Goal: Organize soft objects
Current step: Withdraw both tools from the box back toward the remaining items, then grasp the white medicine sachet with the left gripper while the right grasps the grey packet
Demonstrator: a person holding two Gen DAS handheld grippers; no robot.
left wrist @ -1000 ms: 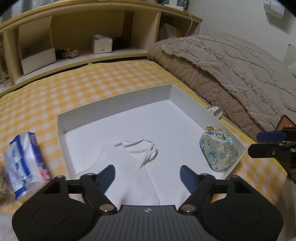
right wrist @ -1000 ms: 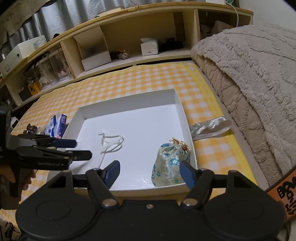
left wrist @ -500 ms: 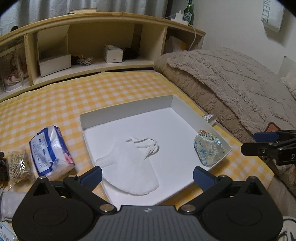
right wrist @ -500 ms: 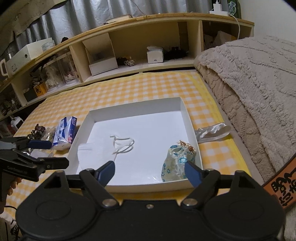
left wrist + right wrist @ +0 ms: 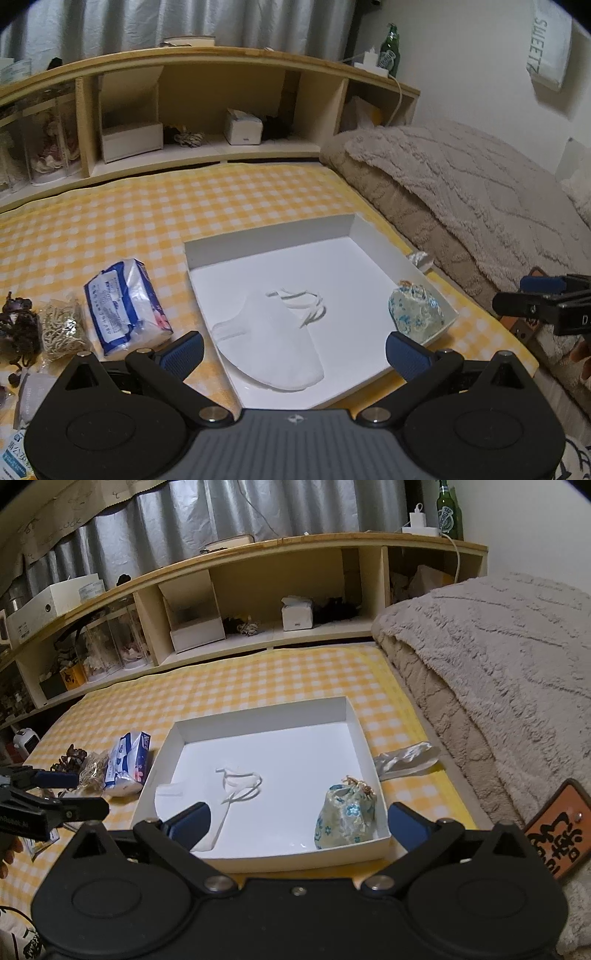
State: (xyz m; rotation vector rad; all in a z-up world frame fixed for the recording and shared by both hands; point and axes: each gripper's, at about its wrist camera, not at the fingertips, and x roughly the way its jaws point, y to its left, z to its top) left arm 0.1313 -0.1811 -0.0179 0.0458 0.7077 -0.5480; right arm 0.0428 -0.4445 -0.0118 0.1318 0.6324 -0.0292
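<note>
A white shallow box (image 5: 269, 232) (image 5: 258, 716) lies on the yellow checked cover. In it lie a white face mask (image 5: 269, 343) (image 5: 236, 781) and a floral drawstring pouch (image 5: 415, 312) (image 5: 345, 819). A blue tissue pack (image 5: 125, 306) (image 5: 127, 762) lies left of the box. A crumpled white plastic wrapper (image 5: 406, 758) (image 5: 419, 258) lies right of it. My left gripper (image 5: 293, 350) is open and empty, above the box's near edge. My right gripper (image 5: 297, 821) is open and empty, above the box's near side.
A bundle of rubber bands (image 5: 61, 328) and a dark tangle (image 5: 18, 325) lie at the far left. A beige blanket (image 5: 461, 192) is heaped on the right. A wooden shelf unit (image 5: 203, 122) stands behind. An orange card (image 5: 561, 830) sits at the right.
Both grippers have pulled back and up from the box and opened wider. The mask now lies free in the box.
</note>
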